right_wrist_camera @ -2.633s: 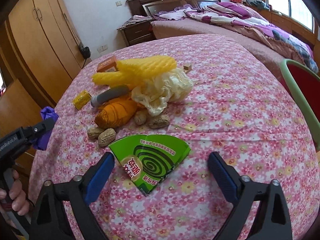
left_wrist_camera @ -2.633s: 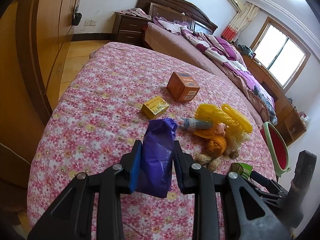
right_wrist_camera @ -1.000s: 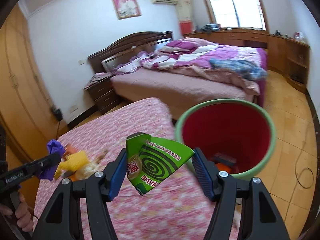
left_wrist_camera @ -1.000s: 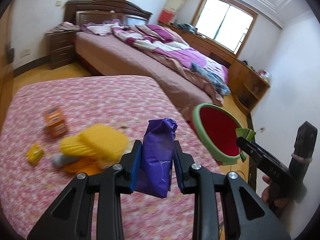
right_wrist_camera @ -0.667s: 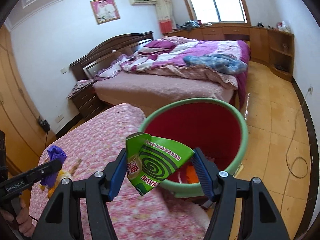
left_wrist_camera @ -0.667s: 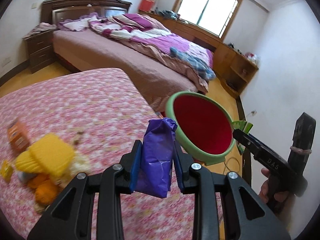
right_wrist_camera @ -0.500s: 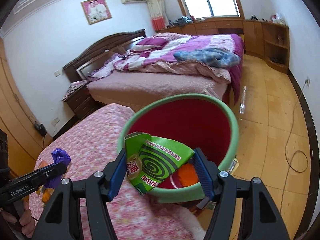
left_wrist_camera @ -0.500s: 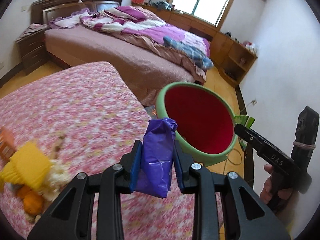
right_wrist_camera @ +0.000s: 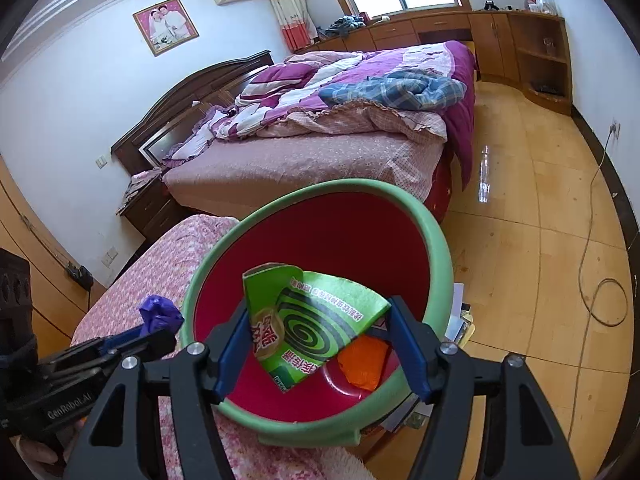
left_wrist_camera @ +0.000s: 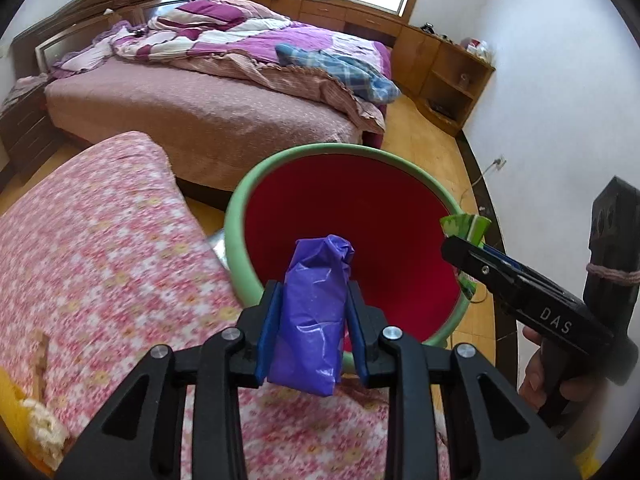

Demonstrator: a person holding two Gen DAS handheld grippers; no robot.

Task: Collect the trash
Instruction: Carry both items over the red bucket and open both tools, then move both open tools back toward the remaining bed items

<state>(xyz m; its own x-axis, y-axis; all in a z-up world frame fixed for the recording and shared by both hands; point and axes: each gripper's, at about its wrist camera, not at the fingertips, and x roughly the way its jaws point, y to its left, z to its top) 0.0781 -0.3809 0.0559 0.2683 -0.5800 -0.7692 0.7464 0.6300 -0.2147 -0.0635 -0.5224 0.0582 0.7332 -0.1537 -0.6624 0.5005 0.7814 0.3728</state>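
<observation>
In my left hand-held gripper the purple wrapper stands with its long axis running up the frame, crumpled tip toward the red bin in mid-frame, the narrow-set pads pressed on both its sides. My right hand-held gripper, at lower centre of its view, stands much wider and holds the green mosquito-coil carton piece across its width, one pad on each end, its folded top edge pointing up-frame over the bin's mouth. An orange scrap lies inside the bin, which stands just beside the flowered bed.
</observation>
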